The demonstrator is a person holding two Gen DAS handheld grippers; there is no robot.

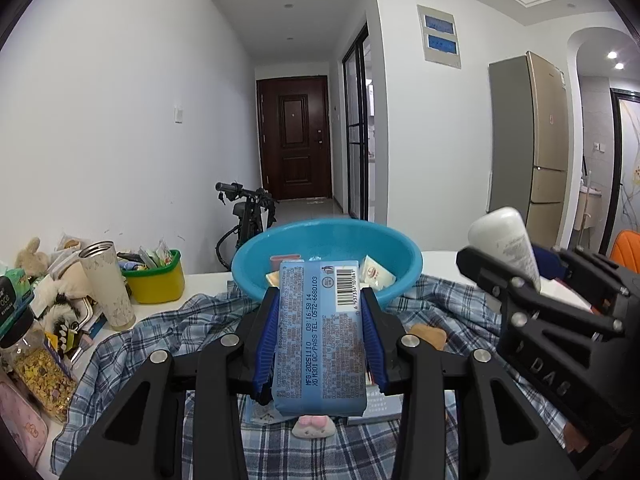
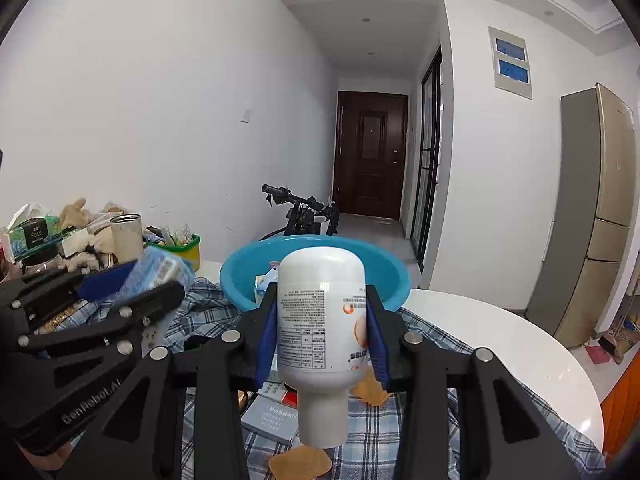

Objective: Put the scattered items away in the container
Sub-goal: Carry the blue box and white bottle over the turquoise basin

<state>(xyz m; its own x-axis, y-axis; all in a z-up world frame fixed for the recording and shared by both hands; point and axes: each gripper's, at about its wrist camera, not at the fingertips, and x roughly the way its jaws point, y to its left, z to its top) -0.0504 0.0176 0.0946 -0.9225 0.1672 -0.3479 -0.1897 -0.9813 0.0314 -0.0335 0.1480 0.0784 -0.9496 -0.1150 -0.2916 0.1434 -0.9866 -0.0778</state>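
My left gripper (image 1: 320, 300) is shut on a light blue wipes pack (image 1: 318, 336), held lengthwise just short of the blue plastic basin (image 1: 256, 256). The basin holds a few small packets (image 1: 376, 274). My right gripper (image 2: 322, 298) is shut on a white bottle (image 2: 320, 320), cap toward the camera, in front of the same basin (image 2: 384, 268). In the left wrist view the right gripper (image 1: 532, 276) and its white bottle (image 1: 504, 236) show at the right. In the right wrist view the left gripper (image 2: 136, 280) with the wipes pack (image 2: 164, 268) shows at the left.
A plaid cloth (image 1: 160, 332) covers the white table (image 2: 500, 328); on it lie a grey box (image 2: 272, 416), tan pieces (image 2: 300, 462) and a small plush (image 1: 314, 426). Left side: yellow-green bin (image 1: 158, 280), metal cup (image 1: 108, 284), cereal jar (image 1: 40, 376), tissue pack (image 2: 32, 234). A bicycle (image 2: 304, 208) stands behind.
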